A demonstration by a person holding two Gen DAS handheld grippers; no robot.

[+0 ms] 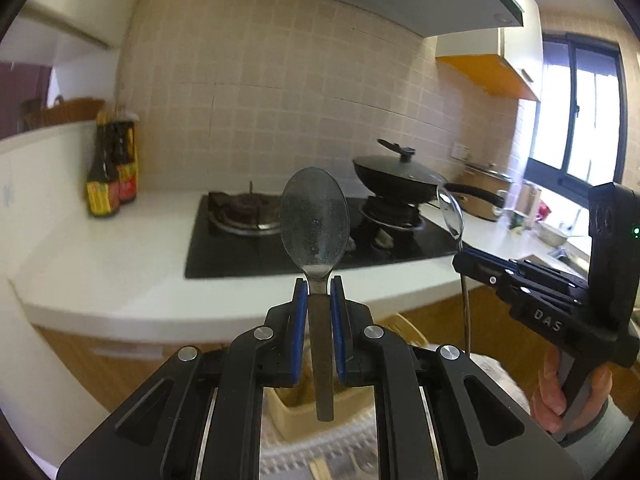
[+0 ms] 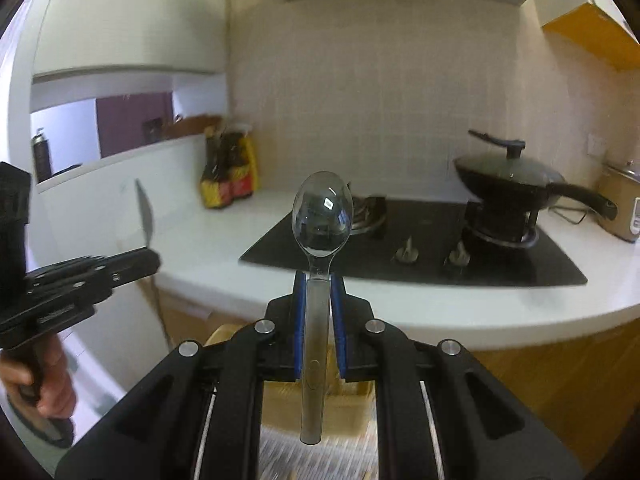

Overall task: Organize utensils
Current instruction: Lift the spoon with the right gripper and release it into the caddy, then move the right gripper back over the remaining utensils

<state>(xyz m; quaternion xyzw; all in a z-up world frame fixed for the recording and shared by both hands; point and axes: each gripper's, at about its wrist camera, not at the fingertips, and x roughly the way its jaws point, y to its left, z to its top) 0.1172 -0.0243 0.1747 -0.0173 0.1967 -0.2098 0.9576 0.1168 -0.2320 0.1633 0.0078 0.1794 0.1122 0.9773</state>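
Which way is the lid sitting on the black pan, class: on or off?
On. The lid covers the black pan on the burner, knob upward.

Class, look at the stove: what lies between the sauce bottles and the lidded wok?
In both wrist views, the bare left burner lies between the sauce bottles and the lidded wok.

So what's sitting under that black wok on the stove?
The lidded black wok rests on the right burner grate of the black cooktop. The lid hides whatever is inside, and no flame can be made out.
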